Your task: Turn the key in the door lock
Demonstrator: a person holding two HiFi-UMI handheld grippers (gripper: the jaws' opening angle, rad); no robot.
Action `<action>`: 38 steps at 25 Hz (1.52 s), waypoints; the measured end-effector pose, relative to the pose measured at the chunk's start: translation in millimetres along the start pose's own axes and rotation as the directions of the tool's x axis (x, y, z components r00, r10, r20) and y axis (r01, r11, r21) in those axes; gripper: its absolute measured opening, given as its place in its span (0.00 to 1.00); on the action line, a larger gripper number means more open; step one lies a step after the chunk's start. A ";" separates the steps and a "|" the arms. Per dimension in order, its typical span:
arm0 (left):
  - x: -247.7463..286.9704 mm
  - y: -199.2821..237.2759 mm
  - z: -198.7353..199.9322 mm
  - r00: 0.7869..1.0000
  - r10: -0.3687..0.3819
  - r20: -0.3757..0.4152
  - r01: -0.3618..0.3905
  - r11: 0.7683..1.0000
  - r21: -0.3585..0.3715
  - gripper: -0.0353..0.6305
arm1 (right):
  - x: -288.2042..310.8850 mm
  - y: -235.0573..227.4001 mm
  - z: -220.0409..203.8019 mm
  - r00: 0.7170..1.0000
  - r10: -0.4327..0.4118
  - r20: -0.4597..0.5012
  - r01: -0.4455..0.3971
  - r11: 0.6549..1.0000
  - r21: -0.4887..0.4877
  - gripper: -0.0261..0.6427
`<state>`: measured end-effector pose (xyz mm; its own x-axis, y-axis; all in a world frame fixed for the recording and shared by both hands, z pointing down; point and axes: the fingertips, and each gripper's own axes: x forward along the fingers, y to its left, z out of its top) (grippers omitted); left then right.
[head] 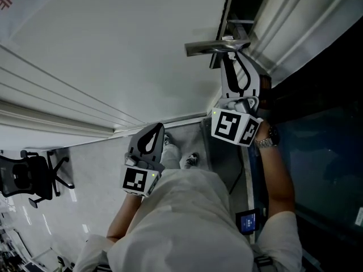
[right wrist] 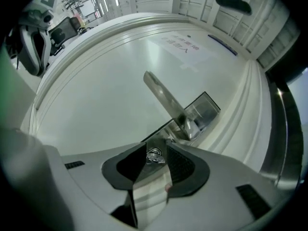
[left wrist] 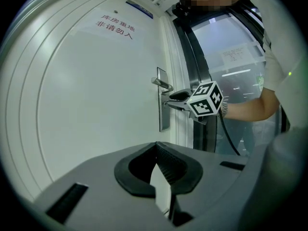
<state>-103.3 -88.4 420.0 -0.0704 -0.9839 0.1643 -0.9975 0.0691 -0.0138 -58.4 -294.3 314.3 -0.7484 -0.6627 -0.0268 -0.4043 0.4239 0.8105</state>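
Left tongs (head: 152, 132), right tongs (head: 230, 53): grey, black pads (left wrist: 171, 165), black-and-white marker cubes (head: 138, 180). White short-sleeved shirt (head: 187, 220), metal wristwatch (head: 266, 140).

A black office chair (head: 31, 177) stands on the glossy pale floor (head: 96, 163), with dark glass panels (head: 323, 146) opposite.

Looks steeply down a white door (head: 113, 50) with a metal lever handle (head: 211, 47) near its edge. Holds the right gripper (head: 233, 58) up at the door just beneath that handle, with a watch (head: 266, 141) on the wrist. Holds the left gripper (head: 154, 130) lower, near the body, well apart from the handle. Shows a black office chair (head: 31, 177) on the glossy floor (head: 96, 163) at left.
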 end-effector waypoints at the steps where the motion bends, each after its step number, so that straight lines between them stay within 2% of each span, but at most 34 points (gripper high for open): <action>1: 1.0 -0.9 1.5 1.000 -0.003 0.007 0.003 1.000 -0.002 0.06 | -5.4 -0.7 3.0 1.000 0.000 0.010 0.000 1.000 0.024 0.20; 4: 3.4 -3.0 3.0 1.000 -0.016 0.007 0.016 1.000 0.001 0.06 | -23.0 -1.2 13.2 0.998 0.019 0.054 -0.025 0.992 0.121 0.20; 6: 4.7 -4.5 3.1 1.000 -0.027 0.007 0.027 1.000 0.005 0.06 | -33.9 3.0 20.8 0.991 0.068 0.111 -0.090 0.974 0.206 0.20; 9: 7.1 -8.4 2.3 0.999 -0.039 0.012 0.039 0.999 0.000 0.06 | -52.2 16.9 19.7 0.973 0.173 0.154 -0.216 0.915 0.340 0.20; 12: 11.6 -16.5 1.1 0.998 -0.055 0.012 0.055 0.998 -0.007 0.06 | -75.4 36.5 11.7 0.946 0.260 0.195 -0.322 0.830 0.455 0.20; 16: 20.8 -35.2 -0.4 0.992 -0.124 -0.003 0.124 0.992 0.004 0.06 | -105.5 74.1 1.2 0.887 0.374 0.270 -0.461 0.739 0.491 0.16; 19: 30.0 -50.8 2.6 0.984 -0.176 0.004 0.176 0.984 0.004 0.06 | -124.7 96.5 -2.6 0.830 0.457 0.321 -0.557 0.640 0.529 0.12; 20: 32.8 -56.1 3.1 0.982 -0.189 0.008 0.189 0.982 0.001 0.06 | -129.8 103.3 -5.0 0.814 0.482 0.323 -0.578 0.623 0.528 0.11; 22: 36.2 -65.7 0.7 0.977 -0.212 0.007 0.212 0.977 0.000 0.06 | -138.7 115.0 -9.2 0.793 0.518 0.321 -0.606 0.610 0.511 0.08; 26: 34.2 -81.0 -9.7 0.967 -0.253 -0.018 0.253 0.967 -0.023 0.06 | -156.1 128.1 -12.6 0.763 0.567 0.310 -0.633 0.562 0.532 0.05; 29: 34.1 -88.2 -15.8 0.961 -0.274 -0.036 0.272 0.961 -0.047 0.06 | -164.6 130.2 -18.5 0.768 0.568 0.295 -0.617 0.534 0.578 0.05; 32: 33.1 -88.9 -20.2 0.957 -0.286 -0.044 0.283 0.957 -0.057 0.06 | -168.0 128.4 -24.3 0.791 0.549 0.269 -0.576 0.522 0.629 0.05; 34: 32.3 -89.7 -19.8 0.955 -0.293 -0.041 0.291 0.955 -0.061 0.06 | -168.2 126.1 -27.7 0.814 0.524 0.249 -0.535 0.514 0.670 0.05; 38: 30.6 -95.5 -20.9 0.950 -0.312 -0.027 0.309 0.948 -0.072 0.06 | -166.2 121.6 -34.1 0.880 0.433 0.196 -0.417 0.504 0.756 0.05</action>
<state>-10.2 -121.7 446.9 0.2440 -0.9516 0.1870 -0.9678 -0.2267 0.1092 34.8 -153.7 437.2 -0.9366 -0.2785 0.2128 -0.2897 0.9568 -0.0228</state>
